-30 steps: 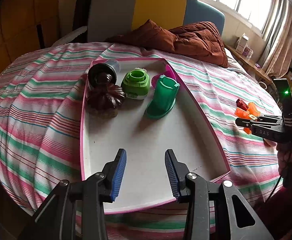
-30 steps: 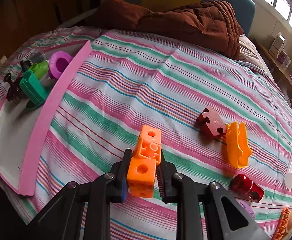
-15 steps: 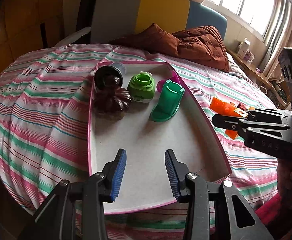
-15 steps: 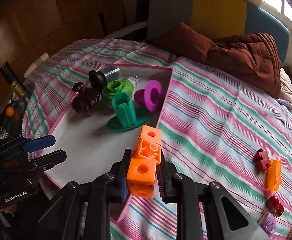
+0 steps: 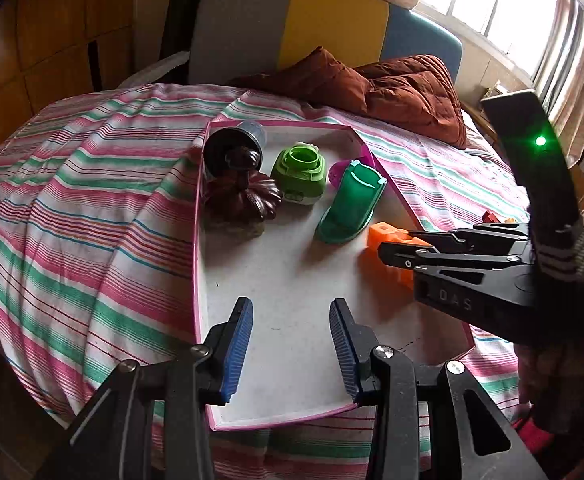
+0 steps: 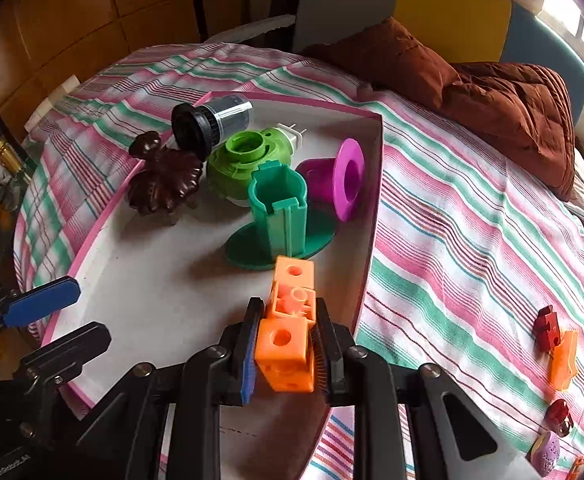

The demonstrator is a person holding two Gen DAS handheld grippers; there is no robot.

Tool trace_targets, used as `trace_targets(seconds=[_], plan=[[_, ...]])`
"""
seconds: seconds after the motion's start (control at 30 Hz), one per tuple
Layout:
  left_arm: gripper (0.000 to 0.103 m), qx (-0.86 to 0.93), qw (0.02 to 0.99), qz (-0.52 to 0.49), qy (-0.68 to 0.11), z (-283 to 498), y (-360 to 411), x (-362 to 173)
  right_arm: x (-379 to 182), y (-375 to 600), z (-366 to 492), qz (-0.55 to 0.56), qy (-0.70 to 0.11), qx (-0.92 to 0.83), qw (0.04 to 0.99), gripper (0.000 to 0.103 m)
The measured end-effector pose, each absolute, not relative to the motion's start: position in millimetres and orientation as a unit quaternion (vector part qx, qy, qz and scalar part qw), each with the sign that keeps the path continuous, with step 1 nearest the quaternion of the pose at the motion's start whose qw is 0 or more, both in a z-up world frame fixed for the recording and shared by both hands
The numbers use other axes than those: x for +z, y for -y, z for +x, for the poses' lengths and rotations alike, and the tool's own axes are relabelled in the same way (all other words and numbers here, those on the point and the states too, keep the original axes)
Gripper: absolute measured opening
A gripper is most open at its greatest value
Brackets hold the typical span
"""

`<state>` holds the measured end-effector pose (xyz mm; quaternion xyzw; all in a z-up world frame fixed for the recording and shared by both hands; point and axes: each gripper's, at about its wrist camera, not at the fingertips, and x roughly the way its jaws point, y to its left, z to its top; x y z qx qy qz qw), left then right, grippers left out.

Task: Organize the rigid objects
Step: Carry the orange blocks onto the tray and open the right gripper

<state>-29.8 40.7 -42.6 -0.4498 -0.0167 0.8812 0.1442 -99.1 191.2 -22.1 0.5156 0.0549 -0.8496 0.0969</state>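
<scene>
In the left wrist view, most of the orange block [image 5: 388,236] is hidden behind the right gripper [image 5: 396,248], and the magenta spool [image 5: 338,170] is largely covered by the dark green stand [image 5: 352,208]. The red piece [image 5: 490,216] is only partly seen. In the right wrist view, the small items at the lower right edge [image 6: 548,446] are too small to be identified, and one is cut off.

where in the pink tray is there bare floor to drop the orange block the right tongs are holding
The tray floor is bare across its near half, between the dark green stand, the left tongs and the near rim. The far end is crowded: black cylinder, brown piece, light green piece, magenta spool. The orange block hangs over that bare stretch.
</scene>
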Motion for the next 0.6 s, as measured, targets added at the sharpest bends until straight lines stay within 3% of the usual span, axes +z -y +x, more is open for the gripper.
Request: trace_targets(seconds=[0.43, 0.6], plan=[[0.041, 0.882, 0.140, -0.449, 0.014, -28.4, -38.8, -42.7, -10.4, -201.6, -91.2, 0.487, -0.019, -0.868, 0.093, 0.036], [0.041, 0.885, 0.140, -0.445, 0.009, -26.3, -39.9, -40.2, 3.5, -209.2, -85.3, 0.470, 0.000, -0.878, 0.090, 0.036]])
